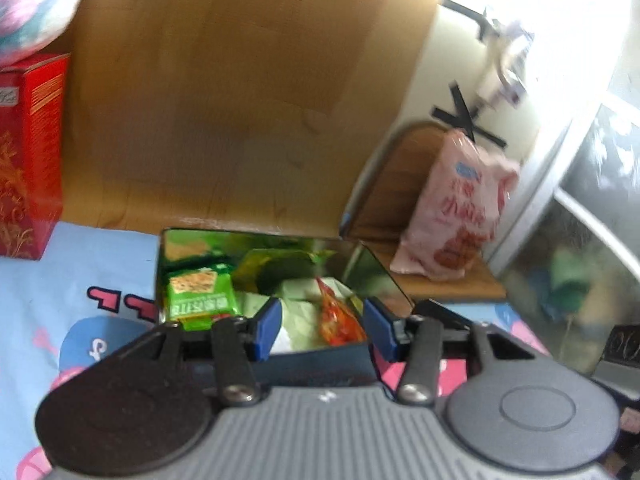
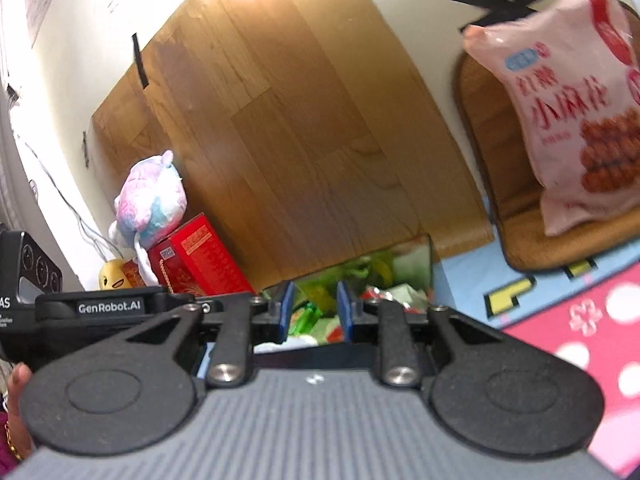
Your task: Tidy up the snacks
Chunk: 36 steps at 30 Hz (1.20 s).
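Both my grippers hang over the open tin (image 1: 256, 240) with nothing in them: my left gripper (image 1: 322, 326) is spread wide, my right gripper (image 2: 312, 314) parted about halfway, the gap between the blue pads bare in each. Just ahead of my left fingers, inside the tin, a green packet (image 1: 200, 292) lies off the left pad and a red-orange wrapped snack (image 1: 338, 320) sits near the right pad. The big pink snack bag (image 1: 456, 208) leans on the chair (image 1: 396, 184) well off to the right, beyond both sets of fingers. I judge I'm between picks; the next move calls for my right fingers to open wider, swing to that bag and pinch its upper edge.
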### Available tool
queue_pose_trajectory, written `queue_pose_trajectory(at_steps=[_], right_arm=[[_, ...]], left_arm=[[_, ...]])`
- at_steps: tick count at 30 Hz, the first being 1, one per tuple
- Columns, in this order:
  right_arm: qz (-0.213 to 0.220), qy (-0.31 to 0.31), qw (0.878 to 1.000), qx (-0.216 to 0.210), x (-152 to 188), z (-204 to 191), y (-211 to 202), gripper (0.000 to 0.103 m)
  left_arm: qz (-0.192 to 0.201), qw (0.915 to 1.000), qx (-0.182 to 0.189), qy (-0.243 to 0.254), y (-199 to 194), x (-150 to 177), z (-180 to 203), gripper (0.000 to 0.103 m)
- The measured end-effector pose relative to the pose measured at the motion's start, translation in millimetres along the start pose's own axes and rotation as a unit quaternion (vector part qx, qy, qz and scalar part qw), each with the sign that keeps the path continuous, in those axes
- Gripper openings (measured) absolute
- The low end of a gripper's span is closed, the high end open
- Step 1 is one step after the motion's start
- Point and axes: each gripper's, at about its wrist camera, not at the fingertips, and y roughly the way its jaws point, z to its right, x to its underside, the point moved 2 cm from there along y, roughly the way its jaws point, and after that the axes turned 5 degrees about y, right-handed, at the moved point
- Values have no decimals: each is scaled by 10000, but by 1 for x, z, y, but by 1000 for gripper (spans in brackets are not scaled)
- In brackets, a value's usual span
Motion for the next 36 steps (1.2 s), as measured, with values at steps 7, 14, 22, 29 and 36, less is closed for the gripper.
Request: queue_pose_trajectory(at_steps=[7,14,22,29,36], right_arm=[[17,315,9987,407,15,14,-26,34],[200,224,9971,702,24,10,-54,50],[-217,-34,9975,673,49,-7,-63,52],[-441,-174,9964,703,66,-21,-74,54],[-778,-203,9946,658,90,-29,-85,63]], left_arm=[[-127,9894,-1398,381,16,6,-12,46],[246,9923,-1100,-512,-30,6,-32,46],[445,9930,-1054,-301,-79,44,0,52],[57,9889,-1480,90,-80,92,22,54],[-43,9785,-2037,318,-87,117,32,84]])
